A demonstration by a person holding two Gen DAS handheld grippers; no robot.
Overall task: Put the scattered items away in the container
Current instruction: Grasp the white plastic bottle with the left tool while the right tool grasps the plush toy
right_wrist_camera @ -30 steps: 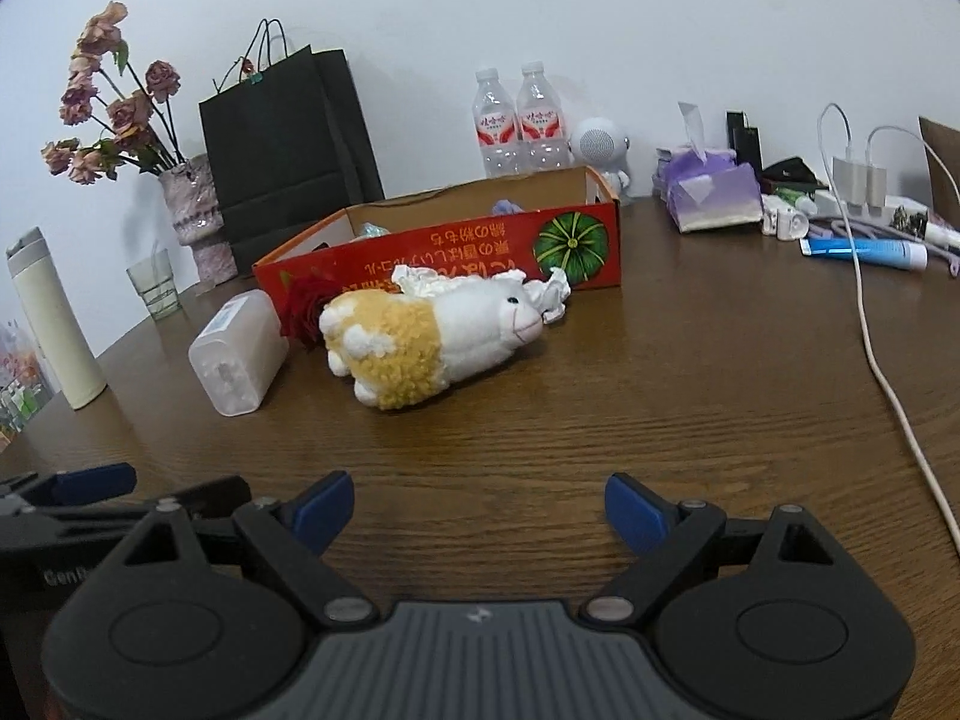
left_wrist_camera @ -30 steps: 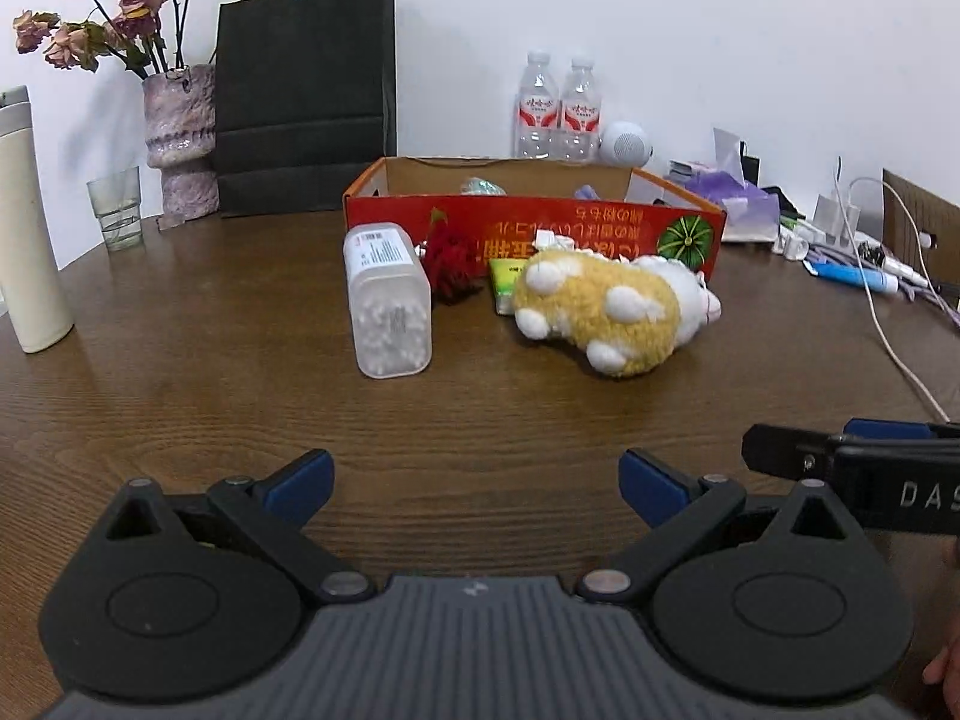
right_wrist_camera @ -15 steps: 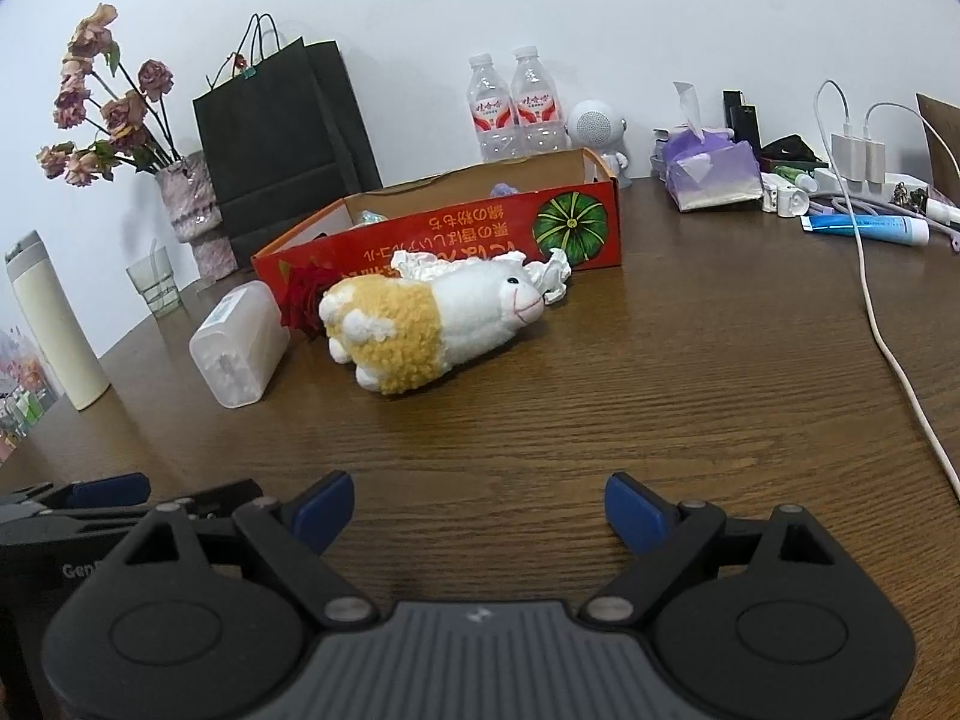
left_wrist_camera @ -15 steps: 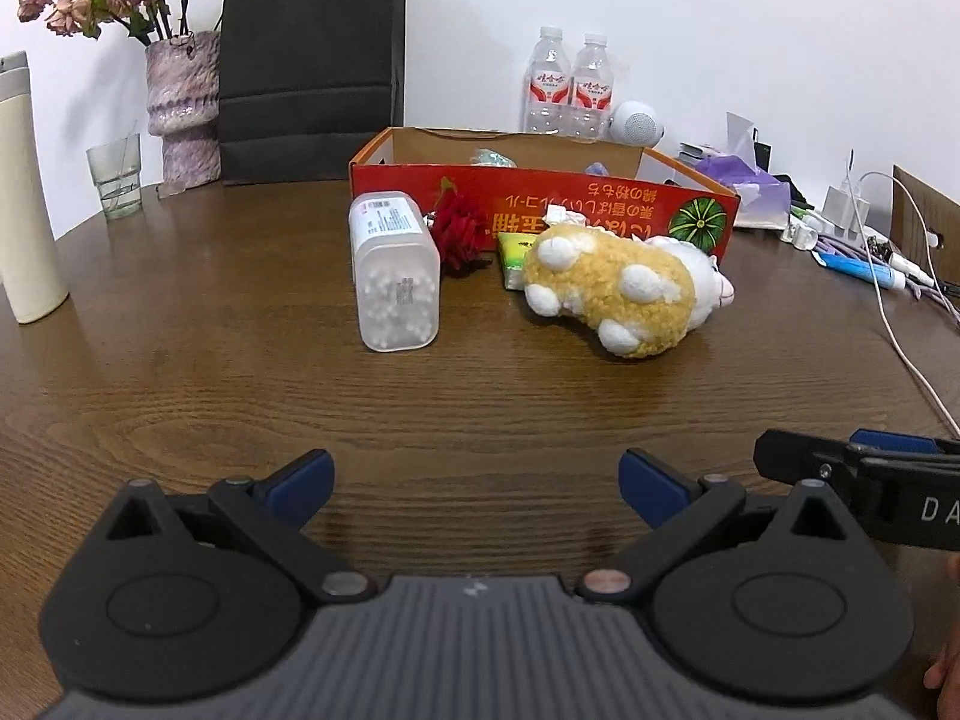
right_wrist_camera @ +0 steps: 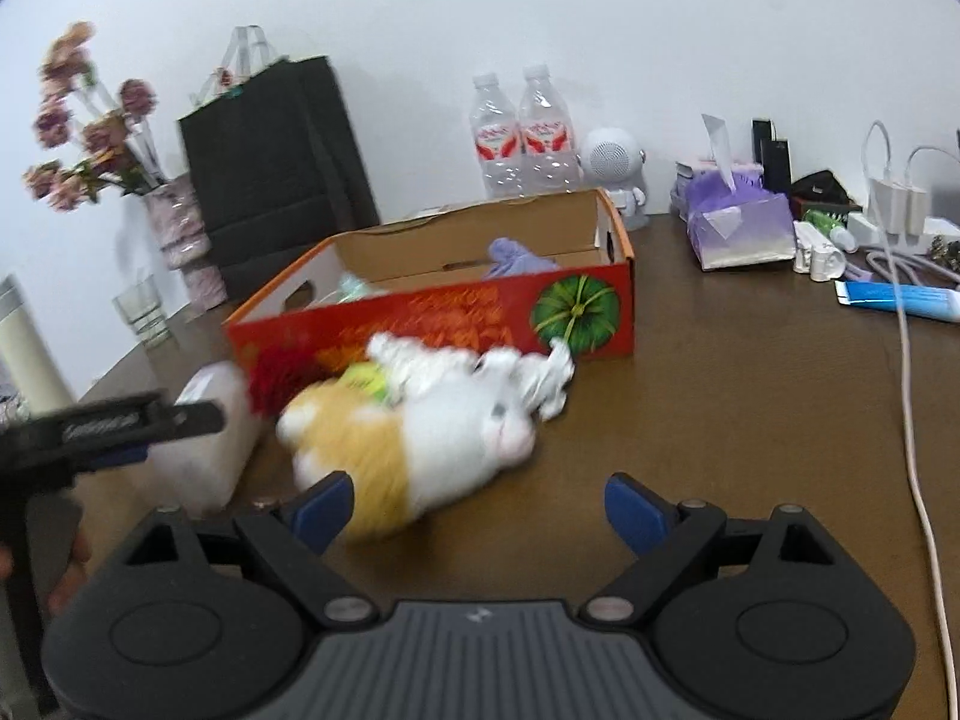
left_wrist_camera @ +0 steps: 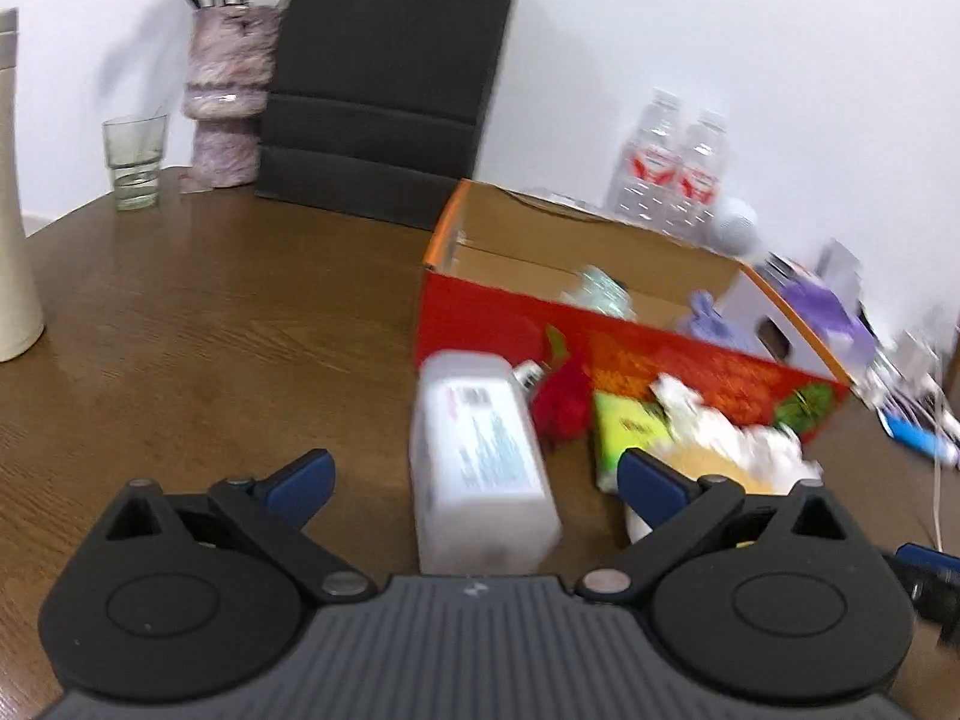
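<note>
A red cardboard box (left_wrist_camera: 630, 354) (right_wrist_camera: 456, 324) stands open on the brown table, with a few items inside. In front of it lie a white plastic container (left_wrist_camera: 480, 468) (right_wrist_camera: 210, 450), a red flower (left_wrist_camera: 561, 402), a green packet (left_wrist_camera: 630, 432), crumpled white paper (right_wrist_camera: 552, 381) and a yellow-and-white plush toy (right_wrist_camera: 420, 444) (left_wrist_camera: 738, 456). My left gripper (left_wrist_camera: 474, 474) is open, its jaws on either side of the white container's near end. My right gripper (right_wrist_camera: 477, 501) is open, just in front of the plush toy. The left gripper also shows in the right wrist view (right_wrist_camera: 138, 426).
A black paper bag (left_wrist_camera: 384, 78), a vase of dried flowers (left_wrist_camera: 228, 96), a glass (left_wrist_camera: 135, 162) and a white thermos (left_wrist_camera: 12, 192) stand at the back left. Water bottles (right_wrist_camera: 522, 132), a tissue pack (right_wrist_camera: 738, 225), a blue tube (right_wrist_camera: 900, 300) and a white cable (right_wrist_camera: 912, 420) are on the right.
Both grippers have moved forward toward the items. The left one has closed in on the white container, the right one on the plush toy. Both stay open.
</note>
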